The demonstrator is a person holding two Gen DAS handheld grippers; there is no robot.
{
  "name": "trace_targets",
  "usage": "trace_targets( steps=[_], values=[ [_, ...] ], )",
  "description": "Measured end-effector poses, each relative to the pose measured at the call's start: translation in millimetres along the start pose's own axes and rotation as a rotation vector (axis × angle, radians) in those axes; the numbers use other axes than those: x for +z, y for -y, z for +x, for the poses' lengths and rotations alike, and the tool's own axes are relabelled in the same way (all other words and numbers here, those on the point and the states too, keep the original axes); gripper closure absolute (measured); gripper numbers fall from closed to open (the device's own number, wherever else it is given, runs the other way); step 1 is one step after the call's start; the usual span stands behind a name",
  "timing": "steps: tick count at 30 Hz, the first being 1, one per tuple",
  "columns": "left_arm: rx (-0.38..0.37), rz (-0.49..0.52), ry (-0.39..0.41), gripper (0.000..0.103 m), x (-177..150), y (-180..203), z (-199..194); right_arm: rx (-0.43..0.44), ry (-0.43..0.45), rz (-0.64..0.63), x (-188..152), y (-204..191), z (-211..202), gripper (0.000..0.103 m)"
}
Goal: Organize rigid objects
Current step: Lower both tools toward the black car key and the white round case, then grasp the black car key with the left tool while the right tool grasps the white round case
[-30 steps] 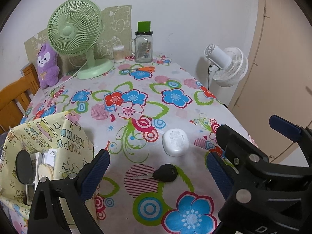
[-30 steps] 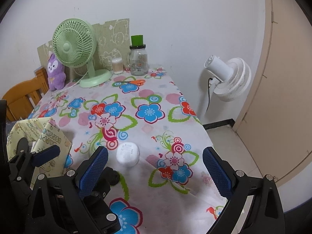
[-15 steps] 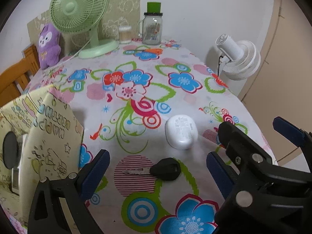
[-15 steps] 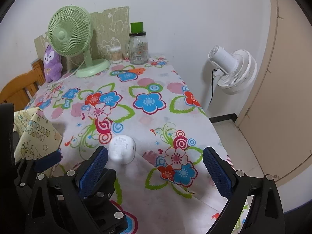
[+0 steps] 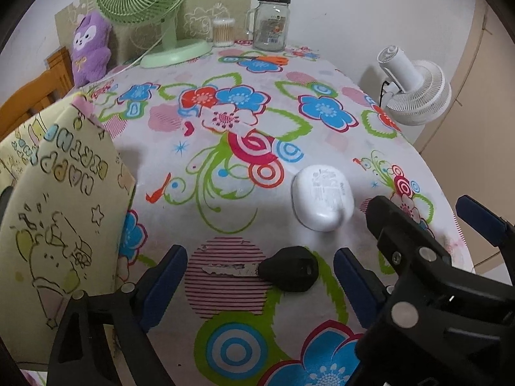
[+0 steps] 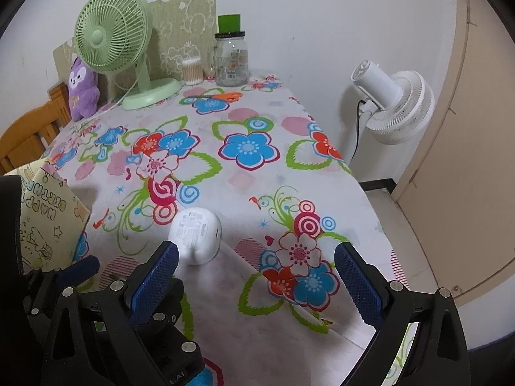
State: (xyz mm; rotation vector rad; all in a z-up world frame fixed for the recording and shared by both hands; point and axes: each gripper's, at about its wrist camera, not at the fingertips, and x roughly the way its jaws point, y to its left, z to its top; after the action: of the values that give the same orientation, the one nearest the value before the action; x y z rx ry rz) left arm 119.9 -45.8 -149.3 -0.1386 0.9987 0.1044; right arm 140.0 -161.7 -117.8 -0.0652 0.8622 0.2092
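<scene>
A black-headed key [image 5: 276, 270] lies flat on the flowered tablecloth, blade pointing left. My left gripper [image 5: 260, 283] is open and low, one finger on each side of the key, not touching it. A white rounded case [image 5: 322, 197] lies just beyond; it also shows in the right wrist view [image 6: 196, 236]. My right gripper [image 6: 254, 286] is open and empty, its left finger close to the case. A yellow patterned gift bag [image 5: 61, 212] stands at the left.
At the far end stand a green desk fan [image 5: 145, 3], a purple plush [image 5: 90, 48], a cotton swab tub [image 5: 222, 32] and a glass jar [image 5: 272, 22]. Orange scissors [image 6: 222, 96] lie near them. A white floor fan [image 6: 392, 103] stands beyond the table's right edge.
My left gripper has moved forward and down over the key, which now lies between its fingers. My right gripper has moved forward toward the white case.
</scene>
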Motion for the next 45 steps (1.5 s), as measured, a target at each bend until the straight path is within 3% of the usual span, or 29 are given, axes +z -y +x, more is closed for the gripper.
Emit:
trace_targets(
  steps=[3, 12, 22, 28, 33, 35, 37, 40, 45],
  values=[
    [-0.002, -0.005, -0.022, 0.014, -2.3, 0.5, 3.1, -0.002, -0.009, -0.006, -1.0, -1.3, 4.9, 0.004],
    [0.052, 0.013, 0.024, 0.020, -4.4, 5.3, 3.6, 0.011, -0.045, -0.006, -3.6, -3.9, 24.0, 0.004],
    [0.043, 0.023, 0.071, 0.047, 5.6, -4.1, 6.7, 0.070, -0.063, -0.020, 4.9, -16.6, 45.0, 0.004],
    [0.051, 0.020, 0.077, 0.047, 8.4, -11.9, 9.2, 0.137, -0.076, -0.019, 8.9, -27.3, 54.1, 0.004],
    [0.051, 0.021, 0.080, 0.046, 8.3, -13.8, 9.5, 0.188, -0.088, -0.017, 9.3, -32.9, 57.3, 0.021],
    [0.056, 0.027, 0.082, 0.045, 7.6, -13.4, 9.4, 0.173, -0.089, -0.023, 9.0, -34.1, 56.7, 0.041],
    [0.057, 0.026, 0.081, 0.044, 7.3, -13.5, 9.2, 0.162, -0.091, -0.040, 8.6, -35.4, 56.0, 0.052],
    [0.050, 0.024, 0.070, 0.043, 7.1, -14.1, 8.2, 0.148, -0.101, -0.039, 8.0, -35.1, 54.3, 0.052],
    [0.032, 0.035, 0.072, 0.032, 3.1, -10.3, 1.8, 0.131, -0.085, -0.024, 4.0, -30.2, 44.7, 0.052]
  ],
)
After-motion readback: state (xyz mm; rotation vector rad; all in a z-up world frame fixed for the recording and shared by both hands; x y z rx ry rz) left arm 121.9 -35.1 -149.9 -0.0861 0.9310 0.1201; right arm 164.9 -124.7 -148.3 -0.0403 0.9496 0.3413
